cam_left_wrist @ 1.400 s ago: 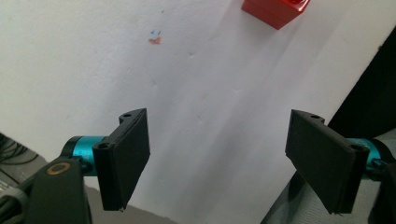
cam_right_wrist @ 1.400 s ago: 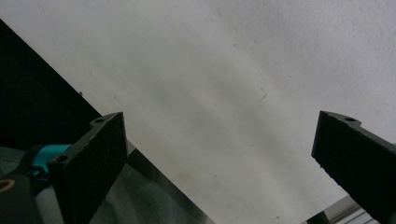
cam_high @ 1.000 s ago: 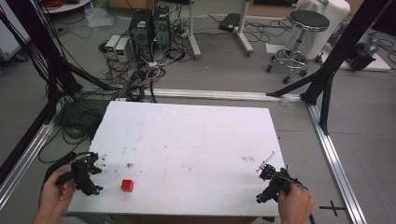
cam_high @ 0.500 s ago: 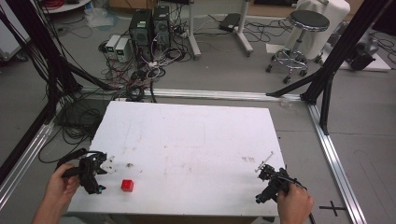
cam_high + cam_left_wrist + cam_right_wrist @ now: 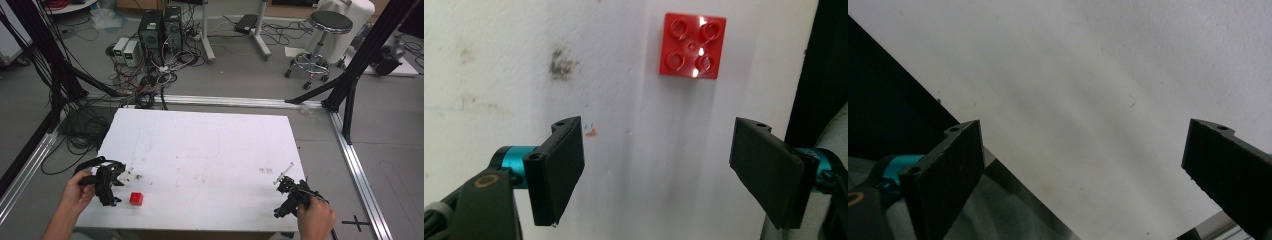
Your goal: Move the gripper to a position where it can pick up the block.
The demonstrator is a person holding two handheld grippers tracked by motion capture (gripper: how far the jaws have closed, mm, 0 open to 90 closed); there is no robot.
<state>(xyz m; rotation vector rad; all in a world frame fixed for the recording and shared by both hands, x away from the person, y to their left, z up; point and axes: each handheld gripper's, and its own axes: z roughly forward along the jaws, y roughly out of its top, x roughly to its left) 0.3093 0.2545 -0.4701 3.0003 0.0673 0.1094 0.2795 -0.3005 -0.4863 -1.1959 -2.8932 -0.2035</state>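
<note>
a: do we read any writing on the red brick (image 5: 693, 46)?
b: no, its four studs are too blurred. it lies on the white worktop (image 5: 210, 150) near the front left corner, just beyond our left gripper (image 5: 656, 167), whose fingers stand wide apart.
a: and our right gripper (image 5: 1083, 175)?
b: over the worktop's front right edge, fingers spread, holding nothing.

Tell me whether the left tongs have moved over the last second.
Yes. The left tongs have shifted rightward along the table, closing in on the red brick, which lies where it was.
</note>
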